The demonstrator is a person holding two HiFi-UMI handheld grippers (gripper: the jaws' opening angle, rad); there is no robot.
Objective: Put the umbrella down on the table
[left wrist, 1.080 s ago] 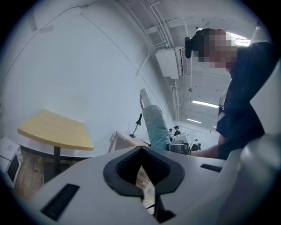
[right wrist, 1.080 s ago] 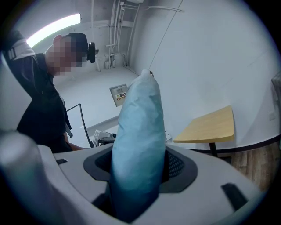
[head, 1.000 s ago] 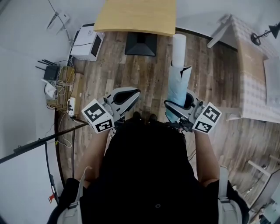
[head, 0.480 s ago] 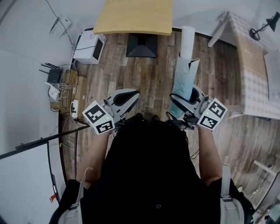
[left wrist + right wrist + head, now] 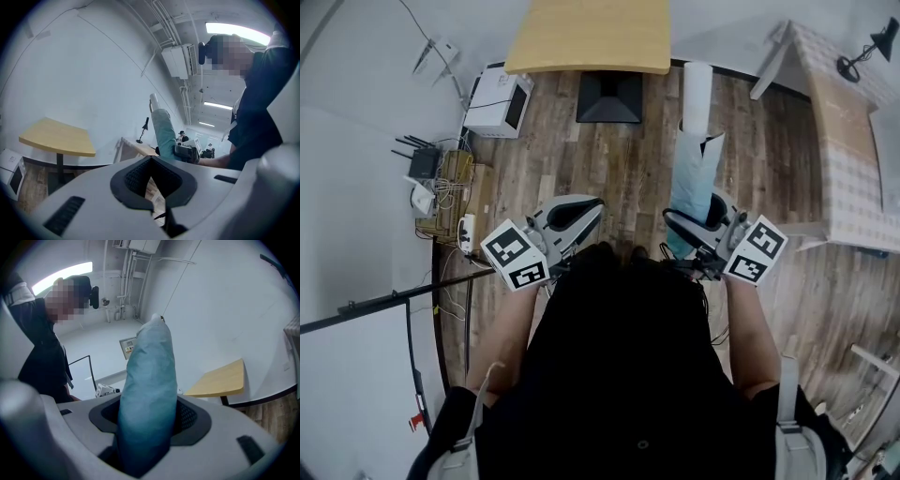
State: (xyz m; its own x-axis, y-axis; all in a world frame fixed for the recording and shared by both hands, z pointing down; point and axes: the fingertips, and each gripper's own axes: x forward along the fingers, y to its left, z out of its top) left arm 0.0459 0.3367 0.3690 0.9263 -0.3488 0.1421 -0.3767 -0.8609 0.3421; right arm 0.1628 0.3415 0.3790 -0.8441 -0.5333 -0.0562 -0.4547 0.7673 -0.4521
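Your right gripper [image 5: 692,223] has its jaws closed round the lower part of the umbrella [image 5: 689,178], a folded one in a pale blue sleeve; the right gripper view shows the sleeve filling the gap between the dark pads; the umbrella sticks out well beyond the jaws, held in the air, with its white end [image 5: 697,89] pointing toward the right corner of the yellow table [image 5: 591,37]. Your left gripper [image 5: 586,206] has its jaws brought together with nothing between them; through the small opening in its own view only floor shows; it hangs just left of your body, apart from the umbrella.

The yellow table is ahead of you and well apart from both grippers; bare wooden floor [image 5: 619,159] lies between; the table's black base [image 5: 608,97] stands under its near edge. A white box-like appliance [image 5: 500,101] sits on the floor just left of the table; further left, along the wall, are a router [image 5: 422,164] and a crate of cables [image 5: 450,192]; a black pole [image 5: 384,305] crosses low on your left. To your right stands a checked table [image 5: 848,159] with a black desk lamp [image 5: 862,56] on it, near the umbrella's side but not touching it.
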